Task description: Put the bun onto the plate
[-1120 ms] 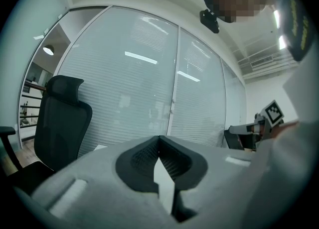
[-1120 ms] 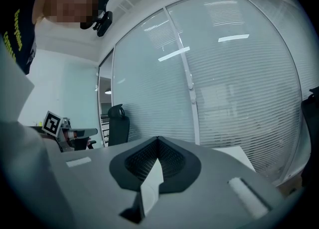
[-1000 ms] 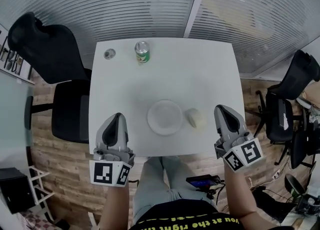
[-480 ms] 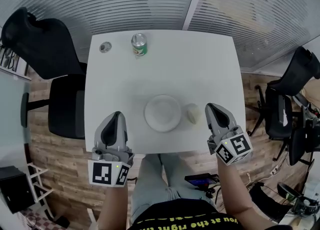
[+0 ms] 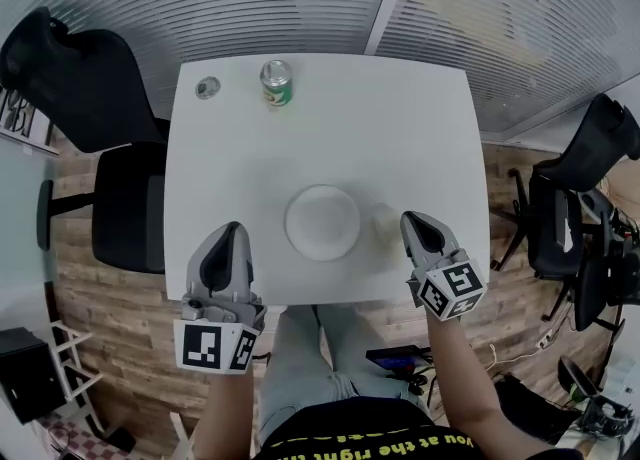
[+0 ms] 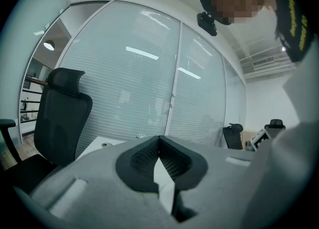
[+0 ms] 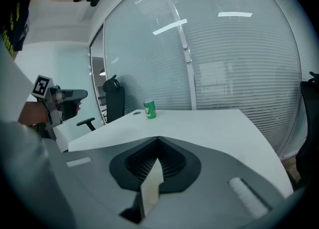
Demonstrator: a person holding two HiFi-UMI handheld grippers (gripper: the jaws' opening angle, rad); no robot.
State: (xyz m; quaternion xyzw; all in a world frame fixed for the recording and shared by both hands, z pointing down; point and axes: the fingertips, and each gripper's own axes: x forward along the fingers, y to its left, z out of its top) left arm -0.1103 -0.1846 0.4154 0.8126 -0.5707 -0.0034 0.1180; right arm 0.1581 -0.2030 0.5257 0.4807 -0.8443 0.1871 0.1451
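Observation:
In the head view a round white plate (image 5: 322, 221) lies on the white table (image 5: 330, 138), near its front edge. Just right of the plate sits the pale bun (image 5: 384, 222), dim against the tabletop and partly covered by my right gripper (image 5: 412, 219). That gripper is shut and empty, its tip right beside the bun. My left gripper (image 5: 232, 230) hangs over the table's front left edge, shut and empty, well left of the plate. The left gripper view shows its closed jaws (image 6: 159, 137), and the right gripper view shows the right gripper's closed jaws (image 7: 158, 138); neither shows the bun or plate.
A green can (image 5: 276, 83) and a small round grey object (image 5: 207, 88) stand at the table's far edge; the can (image 7: 149, 109) also shows in the right gripper view. Black office chairs stand left (image 5: 110, 148) and right (image 5: 590, 168) of the table. My legs are under the front edge.
My right gripper has come down and drifted left toward the bun, now covering part of it. The left gripper has stayed put.

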